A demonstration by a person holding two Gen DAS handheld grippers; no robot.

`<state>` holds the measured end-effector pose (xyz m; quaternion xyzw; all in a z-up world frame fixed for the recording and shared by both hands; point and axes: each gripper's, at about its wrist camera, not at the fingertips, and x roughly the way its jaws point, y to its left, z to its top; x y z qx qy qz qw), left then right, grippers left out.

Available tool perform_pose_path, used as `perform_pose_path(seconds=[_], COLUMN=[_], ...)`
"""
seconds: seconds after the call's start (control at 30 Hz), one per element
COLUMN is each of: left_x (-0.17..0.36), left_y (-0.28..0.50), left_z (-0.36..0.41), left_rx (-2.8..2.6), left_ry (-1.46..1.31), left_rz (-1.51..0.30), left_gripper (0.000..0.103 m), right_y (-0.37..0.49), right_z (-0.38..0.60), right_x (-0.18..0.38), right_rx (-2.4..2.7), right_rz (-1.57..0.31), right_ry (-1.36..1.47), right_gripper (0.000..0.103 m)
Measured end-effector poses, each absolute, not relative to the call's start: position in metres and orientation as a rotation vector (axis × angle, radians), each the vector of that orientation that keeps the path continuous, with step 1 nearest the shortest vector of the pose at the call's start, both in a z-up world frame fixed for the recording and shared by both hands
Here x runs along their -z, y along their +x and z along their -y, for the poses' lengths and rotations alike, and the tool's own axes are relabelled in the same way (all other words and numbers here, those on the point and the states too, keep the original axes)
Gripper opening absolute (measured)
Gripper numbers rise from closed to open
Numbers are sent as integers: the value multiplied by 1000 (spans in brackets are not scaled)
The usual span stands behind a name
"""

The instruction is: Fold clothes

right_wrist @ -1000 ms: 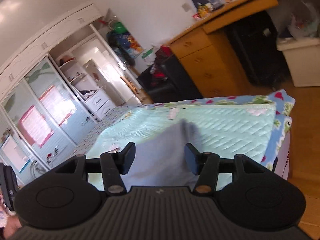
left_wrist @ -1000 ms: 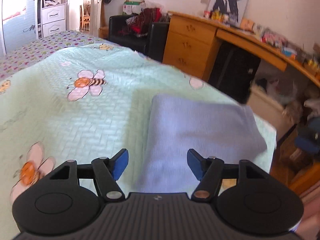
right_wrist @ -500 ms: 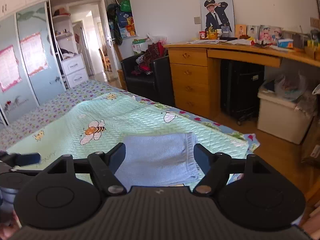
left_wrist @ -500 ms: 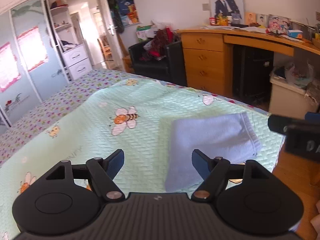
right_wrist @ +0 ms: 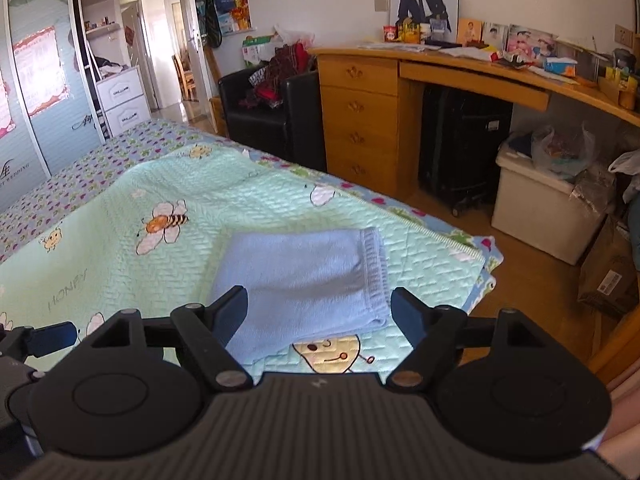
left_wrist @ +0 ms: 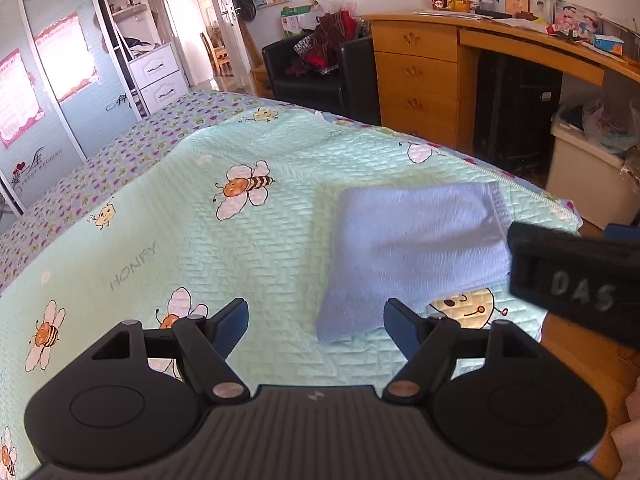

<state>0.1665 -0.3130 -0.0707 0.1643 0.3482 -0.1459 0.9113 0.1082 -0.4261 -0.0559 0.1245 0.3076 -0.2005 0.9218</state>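
A light blue garment (left_wrist: 412,248) lies folded into a neat rectangle on the green bee-print quilt (left_wrist: 168,224), near the bed's right corner. My left gripper (left_wrist: 316,322) hovers open above the quilt, just short of the garment's near left corner, with nothing between its fingers. In the right wrist view the same folded garment (right_wrist: 304,276) lies just ahead of my right gripper (right_wrist: 320,312), which is open and empty above its near edge. The right gripper's black body shows at the right of the left wrist view.
A wooden desk with drawers (right_wrist: 360,112) stands beyond the bed, with a black armchair (right_wrist: 260,112) piled with clothes to its left. A white bin (right_wrist: 544,216) and a cardboard box (right_wrist: 608,276) sit on the wooden floor at right. Wardrobe doors (left_wrist: 44,92) line the left.
Both grippers have drawn back and risen from the folded garment, so more of the bed and room shows. The right wrist view has levelled out from a tilted one. The garment stays put.
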Motion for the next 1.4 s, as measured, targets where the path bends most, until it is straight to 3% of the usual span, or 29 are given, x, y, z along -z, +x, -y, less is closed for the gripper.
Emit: perform_pose_path(seconds=[1.0,1.4], left_x=[73,55], left_y=[163,147], left_z=[293,252], left_rx=[318,404], left_ry=[318,231], left_rz=[-745,-694], left_gripper=[77,77], right_y=[114,81], right_z=[408,392], right_x=[72,48], right_rx=[388,298], right_rz=[-675,-488], right_ry=[237,277], right_gripper=[80,80])
